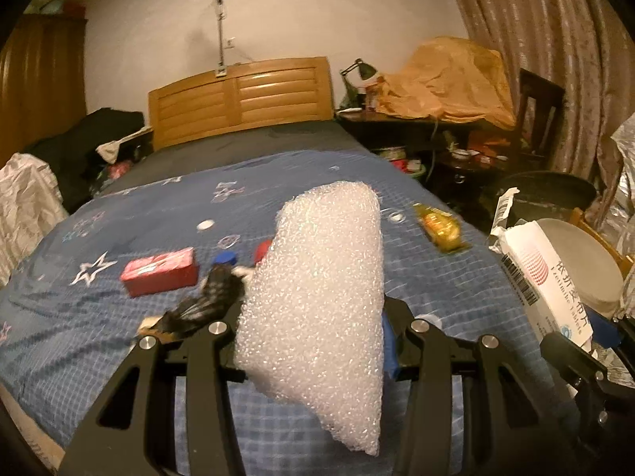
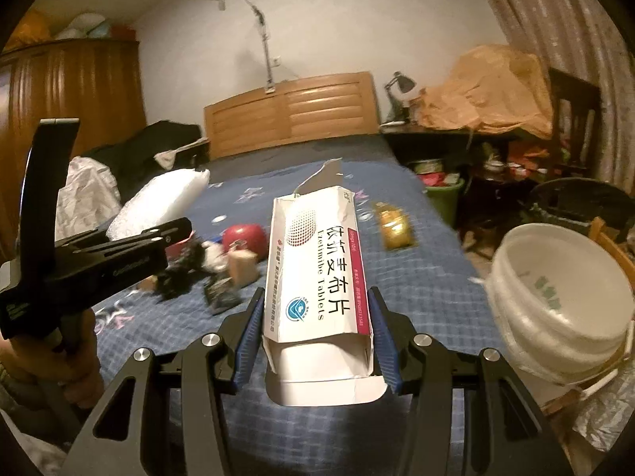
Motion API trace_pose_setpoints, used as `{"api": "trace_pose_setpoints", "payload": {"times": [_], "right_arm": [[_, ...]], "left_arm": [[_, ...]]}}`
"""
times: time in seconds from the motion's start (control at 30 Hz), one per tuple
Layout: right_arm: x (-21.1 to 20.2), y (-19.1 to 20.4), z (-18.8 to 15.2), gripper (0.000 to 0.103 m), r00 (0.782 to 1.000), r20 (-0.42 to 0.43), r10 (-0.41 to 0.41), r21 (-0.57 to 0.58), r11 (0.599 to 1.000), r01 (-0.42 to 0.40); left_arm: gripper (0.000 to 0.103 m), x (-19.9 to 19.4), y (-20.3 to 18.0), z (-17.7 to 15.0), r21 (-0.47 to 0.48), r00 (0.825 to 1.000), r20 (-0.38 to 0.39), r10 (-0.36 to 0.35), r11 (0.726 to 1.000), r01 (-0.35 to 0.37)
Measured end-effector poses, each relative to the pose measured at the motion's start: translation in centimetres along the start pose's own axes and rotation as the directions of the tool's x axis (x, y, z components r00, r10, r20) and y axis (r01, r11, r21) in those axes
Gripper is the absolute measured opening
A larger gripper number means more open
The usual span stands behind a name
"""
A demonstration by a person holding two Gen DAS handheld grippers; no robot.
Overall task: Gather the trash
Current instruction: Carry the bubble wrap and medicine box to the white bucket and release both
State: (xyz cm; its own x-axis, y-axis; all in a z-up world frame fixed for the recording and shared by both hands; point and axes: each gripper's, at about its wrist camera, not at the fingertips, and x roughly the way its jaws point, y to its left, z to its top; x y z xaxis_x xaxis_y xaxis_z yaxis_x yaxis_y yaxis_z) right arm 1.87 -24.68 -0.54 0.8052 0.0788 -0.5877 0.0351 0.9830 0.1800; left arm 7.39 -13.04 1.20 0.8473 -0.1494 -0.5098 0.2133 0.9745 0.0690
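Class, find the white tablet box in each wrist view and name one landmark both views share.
Left wrist view: the tablet box is at the right edge, clamped in the right hand-held gripper.
Right wrist view: it is in the centre, between the blue pads.
Shared landmark: the wooden headboard.

The white tablet box (image 2: 317, 265) reads "Ezetimibe Tablets" in black beside large Chinese characters; a barcode runs along its side; the red box's (image 1: 160, 271) print is unreadable
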Motion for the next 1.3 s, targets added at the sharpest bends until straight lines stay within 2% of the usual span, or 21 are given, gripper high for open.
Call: {"api": "trace_pose_setpoints", "payload": {"times": [0.33, 0.6, 0.87, 0.97, 1.1, 1.3], "right_arm": [[-2.2, -7.3, 1.4, 0.052, 0.987, 0.051, -0.15, 0.067, 0.987, 0.146], [-4.2, -15.5, 2.9, 0.052, 0.95, 0.068, -0.303, 0.134, 0.947, 0.292], [-6.5, -24.5, 3.1, 0.052, 0.9, 0.031, -0.434, 0.216, 0.882, 0.418], [-7.1, -27.3, 2.8, 0.052, 0.888, 0.005, -0.461, 0.241, 0.862, 0.446], [-6.7, -29.8, 2.4, 0.052, 0.878, -0.029, -0.478, 0.263, 0.844, 0.468], [-6.1, -32.1, 1.6, 0.053, 0.875, -0.066, -0.48, 0.279, 0.833, 0.478]], "left_arm": [[0.045, 2.4, -7.6, 3.5, 0.079, 0.993, 0.03, -0.114, 0.991, 0.111], [0.045, 5.0, -15.2, 5.7, 0.153, 0.977, 0.019, -0.212, 0.966, 0.206], [0.045, 7.2, -23.3, 7.3, 0.229, 0.949, -0.023, -0.313, 0.923, 0.31], [0.045, 7.9, -26.3, 7.6, 0.259, 0.938, -0.051, -0.343, 0.902, 0.345], [0.045, 9.0, -30.1, 7.3, 0.311, 0.92, -0.101, -0.378, 0.867, 0.39], [0.045, 10.6, -33.2, 6.2, 0.349, 0.9, -0.188, -0.392, 0.83, 0.435]]}}
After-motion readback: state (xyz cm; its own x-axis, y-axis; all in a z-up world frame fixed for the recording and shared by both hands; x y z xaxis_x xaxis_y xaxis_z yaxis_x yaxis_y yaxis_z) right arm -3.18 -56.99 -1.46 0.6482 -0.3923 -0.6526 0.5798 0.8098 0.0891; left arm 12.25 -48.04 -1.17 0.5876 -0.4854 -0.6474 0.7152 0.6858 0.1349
